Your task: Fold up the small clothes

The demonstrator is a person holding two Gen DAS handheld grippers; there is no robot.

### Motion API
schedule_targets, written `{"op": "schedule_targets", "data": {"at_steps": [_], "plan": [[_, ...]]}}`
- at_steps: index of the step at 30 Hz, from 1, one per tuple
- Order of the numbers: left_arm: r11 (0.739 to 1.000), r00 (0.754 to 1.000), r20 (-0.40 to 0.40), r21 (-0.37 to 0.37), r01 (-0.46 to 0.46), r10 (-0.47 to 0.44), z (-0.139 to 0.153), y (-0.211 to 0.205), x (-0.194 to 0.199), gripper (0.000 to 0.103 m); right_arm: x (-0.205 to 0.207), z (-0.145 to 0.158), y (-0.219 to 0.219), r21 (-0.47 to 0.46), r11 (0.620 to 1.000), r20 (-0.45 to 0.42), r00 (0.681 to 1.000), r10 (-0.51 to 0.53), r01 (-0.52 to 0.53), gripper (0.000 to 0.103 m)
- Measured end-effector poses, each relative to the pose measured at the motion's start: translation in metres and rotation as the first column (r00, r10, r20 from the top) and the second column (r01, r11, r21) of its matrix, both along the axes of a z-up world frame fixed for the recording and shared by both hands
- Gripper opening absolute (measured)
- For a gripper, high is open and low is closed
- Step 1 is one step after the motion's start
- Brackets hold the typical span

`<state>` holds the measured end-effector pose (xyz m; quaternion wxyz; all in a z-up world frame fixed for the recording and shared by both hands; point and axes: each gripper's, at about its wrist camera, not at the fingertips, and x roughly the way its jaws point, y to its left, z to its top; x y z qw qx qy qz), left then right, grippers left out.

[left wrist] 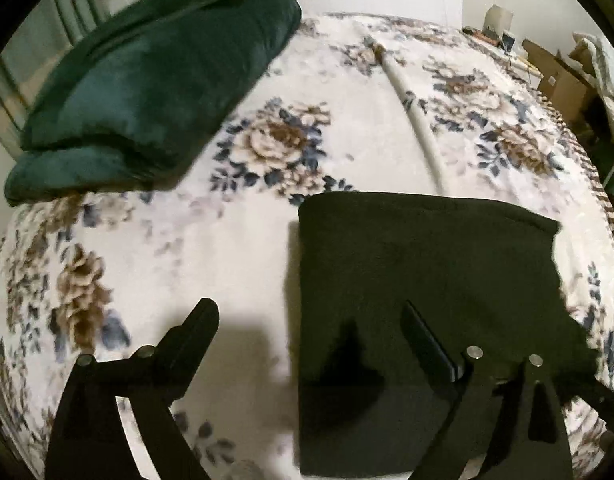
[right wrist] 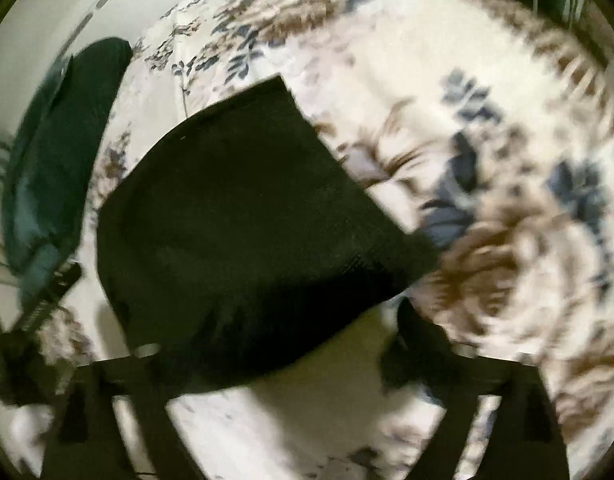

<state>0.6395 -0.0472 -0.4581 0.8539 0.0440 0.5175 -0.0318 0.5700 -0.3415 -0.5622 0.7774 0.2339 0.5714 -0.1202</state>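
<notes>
A folded black garment [left wrist: 423, 280] lies flat on the floral bedspread [left wrist: 291, 152]. My left gripper [left wrist: 311, 320] is open above its near left edge: the right finger is over the cloth, the left finger over bare bedspread. In the blurred right wrist view the same black garment [right wrist: 247, 216] fills the middle. My right gripper [right wrist: 275, 344] is open and empty, its left finger hidden under or behind the cloth's near edge. The left gripper [right wrist: 39, 304] shows at the left edge there.
A folded dark green blanket or cushion [left wrist: 155, 84] sits at the far left of the bed, also in the right wrist view [right wrist: 55, 168]. A white rod [left wrist: 419, 120] lies across the bed. Cardboard boxes [left wrist: 559, 76] stand beyond the bed's right edge.
</notes>
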Motion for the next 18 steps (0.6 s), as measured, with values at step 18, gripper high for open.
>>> {"op": "schedule_targets", "data": {"at_steps": [18], "plan": [[0.995, 0.997, 0.078, -0.095, -0.021, 0.029, 0.184, -0.026, -0.156, 0.103, -0.114, 0.253, 0.049, -0.492, 0.864, 0.115, 0.976, 0.185, -0.106, 0.103]]}}
